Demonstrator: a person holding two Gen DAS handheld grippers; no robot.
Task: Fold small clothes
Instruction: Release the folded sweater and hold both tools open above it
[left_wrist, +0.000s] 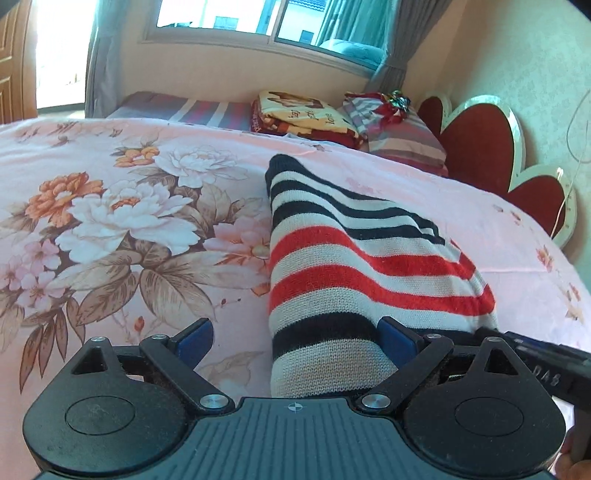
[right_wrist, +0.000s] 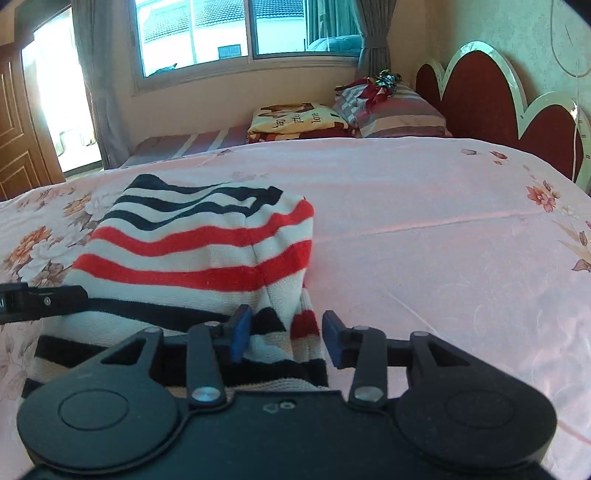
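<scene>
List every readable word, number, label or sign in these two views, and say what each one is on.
"love": on the yellow folded blanket at the far side of the bed; the other words printed beside it are too blurred to read.
"DAS": raised letters, partly cut off, on the right gripper's body at the left wrist view's right edge.
Striped knit garment and left gripper: no text visible.

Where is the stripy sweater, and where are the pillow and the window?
striped sweater (right_wrist: 192, 251): right wrist view, red stripe.
pillow (right_wrist: 402, 118): right wrist view, striped top.
window (right_wrist: 207, 33): right wrist view, glass pane.
</scene>
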